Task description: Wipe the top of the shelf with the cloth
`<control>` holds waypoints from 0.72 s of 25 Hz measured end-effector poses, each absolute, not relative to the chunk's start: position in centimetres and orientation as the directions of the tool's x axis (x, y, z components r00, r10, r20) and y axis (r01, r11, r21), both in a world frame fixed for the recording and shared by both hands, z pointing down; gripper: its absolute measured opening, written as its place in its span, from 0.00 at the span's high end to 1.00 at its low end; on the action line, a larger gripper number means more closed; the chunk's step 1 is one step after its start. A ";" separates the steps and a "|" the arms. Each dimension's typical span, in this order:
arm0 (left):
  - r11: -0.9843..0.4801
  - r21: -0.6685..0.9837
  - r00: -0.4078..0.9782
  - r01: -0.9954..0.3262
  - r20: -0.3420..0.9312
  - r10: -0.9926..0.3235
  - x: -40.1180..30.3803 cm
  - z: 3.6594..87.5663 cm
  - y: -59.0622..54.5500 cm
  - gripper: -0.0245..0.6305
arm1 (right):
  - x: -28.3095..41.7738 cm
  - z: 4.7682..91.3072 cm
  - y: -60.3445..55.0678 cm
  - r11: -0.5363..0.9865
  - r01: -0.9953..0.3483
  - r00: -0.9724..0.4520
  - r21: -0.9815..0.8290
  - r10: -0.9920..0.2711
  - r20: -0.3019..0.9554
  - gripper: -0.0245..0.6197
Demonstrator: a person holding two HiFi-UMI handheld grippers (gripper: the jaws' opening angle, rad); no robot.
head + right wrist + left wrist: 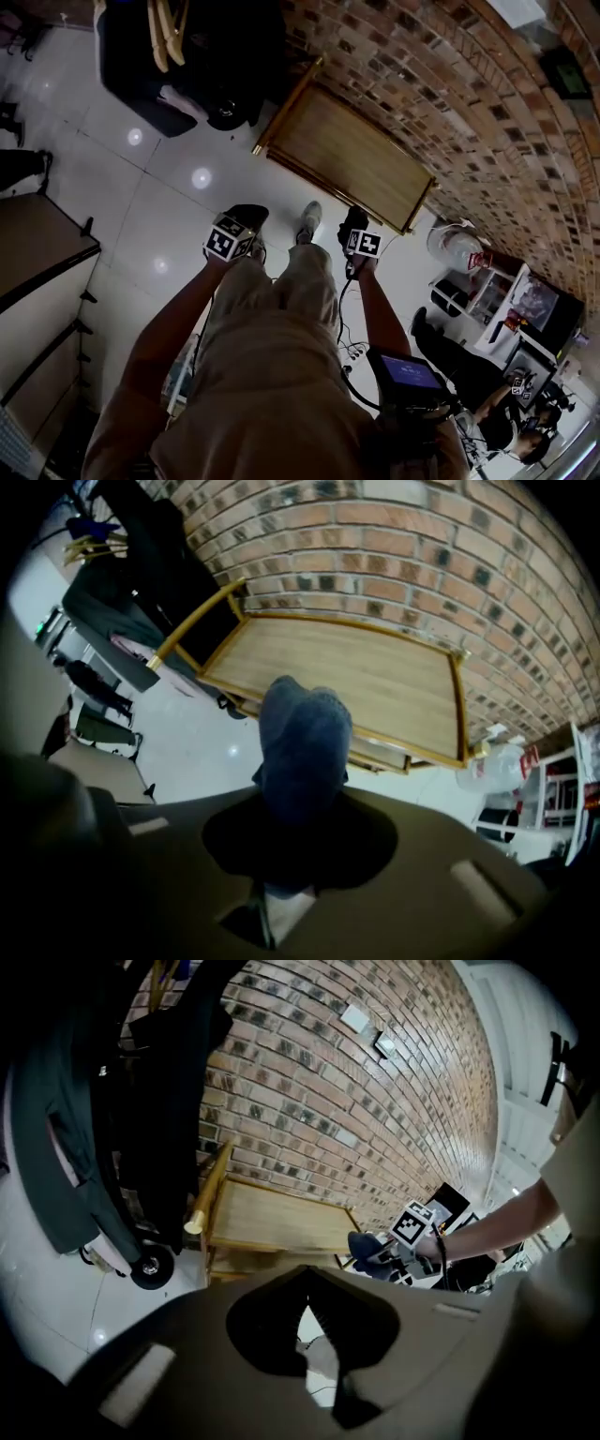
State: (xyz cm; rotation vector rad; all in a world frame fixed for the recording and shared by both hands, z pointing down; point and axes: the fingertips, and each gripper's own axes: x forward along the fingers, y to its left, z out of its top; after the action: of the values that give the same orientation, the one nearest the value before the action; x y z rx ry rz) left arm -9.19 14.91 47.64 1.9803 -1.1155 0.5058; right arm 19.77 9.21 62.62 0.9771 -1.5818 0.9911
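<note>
Brick-walled room, wooden shelf (342,155), cloth (302,752) in right gripper (354,225)

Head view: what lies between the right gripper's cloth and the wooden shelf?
Only a bare strip of white floor; the cloth hangs short of the shelf. The head view shows it.
</note>
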 end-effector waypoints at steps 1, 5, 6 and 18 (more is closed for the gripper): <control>-0.288 0.435 0.520 -0.853 0.665 -0.536 -10.0 48.2 15.3 0.96 | 18.2 62.6 9.4 0.371 -0.916 -0.207 -0.151 -0.116 0.972 0.83; -0.237 0.435 0.491 -0.869 0.689 -0.534 -13.4 50.8 17.4 0.96 | 11.1 64.5 10.4 0.474 -0.859 -0.249 -0.193 -0.057 0.967 0.83; -0.222 0.440 0.486 -0.870 0.692 -0.534 -14.1 51.5 17.9 0.96 | 9.3 65.5 10.5 0.495 -0.846 -0.249 -0.199 -0.037 0.968 0.83; 0.040 0.503 0.413 -0.863 0.750 -0.516 -18.1 58.4 21.8 0.96 | -8.7 81.9 5.1 0.661 -0.741 -0.187 -0.117 -0.036 0.982 0.83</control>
State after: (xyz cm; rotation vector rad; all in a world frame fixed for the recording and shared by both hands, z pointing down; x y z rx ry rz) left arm -18.06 21.84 58.37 1.6193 -1.2394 0.4135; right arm -8.74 5.09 81.88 0.6438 -1.6552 0.7178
